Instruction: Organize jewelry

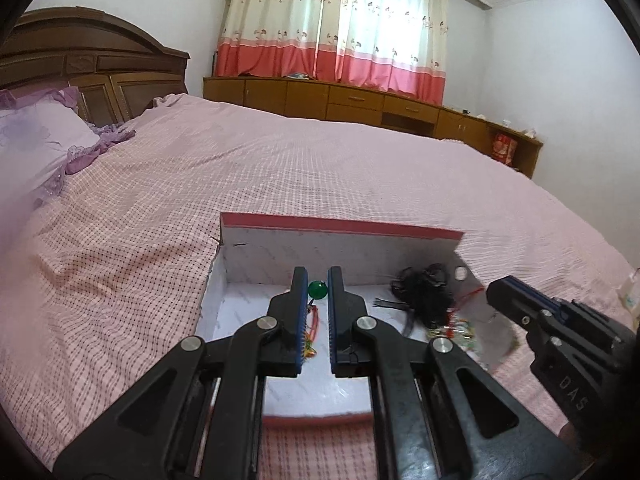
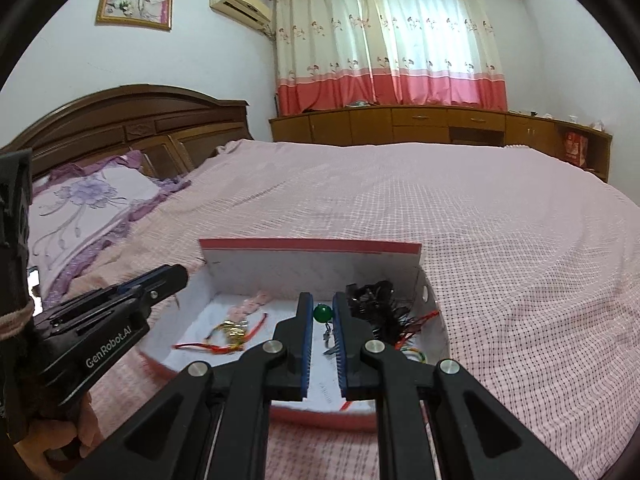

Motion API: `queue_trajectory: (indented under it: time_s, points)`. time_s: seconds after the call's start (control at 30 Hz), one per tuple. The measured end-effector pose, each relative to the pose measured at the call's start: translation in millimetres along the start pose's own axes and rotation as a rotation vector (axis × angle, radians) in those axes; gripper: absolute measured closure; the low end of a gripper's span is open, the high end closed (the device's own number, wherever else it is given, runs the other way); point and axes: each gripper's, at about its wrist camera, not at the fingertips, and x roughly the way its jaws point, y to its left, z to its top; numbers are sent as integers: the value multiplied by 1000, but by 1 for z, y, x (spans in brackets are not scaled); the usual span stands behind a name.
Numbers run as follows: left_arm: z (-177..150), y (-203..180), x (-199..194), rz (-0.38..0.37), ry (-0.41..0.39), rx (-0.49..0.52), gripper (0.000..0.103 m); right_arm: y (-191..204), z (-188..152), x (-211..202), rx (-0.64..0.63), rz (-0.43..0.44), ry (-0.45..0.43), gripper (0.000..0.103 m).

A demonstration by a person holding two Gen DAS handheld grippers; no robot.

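Two grippers, left (image 1: pixel 317 276) and right (image 2: pixel 322 300), fingers parted, empty, above the red-rimmed box (image 2: pixel 312 246), green bead (image 2: pixel 322 313) between.

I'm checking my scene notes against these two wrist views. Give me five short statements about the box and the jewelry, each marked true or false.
1. The open box sits on the bed. True.
2. A green bead lies inside the box. True.
3. The black tangle lies at the box's left end. False: it is at the right end.
4. The red and gold bracelet lies on the pillow. False: it lies inside the box.
5. The left gripper is clamped on the bead. False: its fingers stand apart.
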Motion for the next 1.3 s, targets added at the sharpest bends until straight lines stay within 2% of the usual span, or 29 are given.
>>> queue_trajectory:
  time_s: [0.27, 0.6, 0.67, 0.73, 0.8, 0.87, 1.3]
  points:
    - [-12, 8, 33, 27, 32, -25, 102, -14, -9, 38, 2, -47, 35, 92]
    - [-16, 14, 48, 23, 73, -58, 101, -22, -18, 56, 18, -52, 69, 91]
    - [-16, 13, 48, 23, 79, -60, 95, -23, -18, 56, 22, -52, 73, 90]
    - [-15, 13, 48, 25, 82, -64, 78, -23, -18, 55, 28, -53, 74, 83]
    - [-14, 13, 46, 28, 76, -66, 71, -24, -17, 54, 35, -49, 70, 72]
    - [-13, 12, 43, 29, 71, -63, 65, -25, -15, 51, 44, -50, 63, 70]
    - [-5, 5, -5, 11, 76, -42, 50, -16, -5, -3, 57, -14, 21, 57]
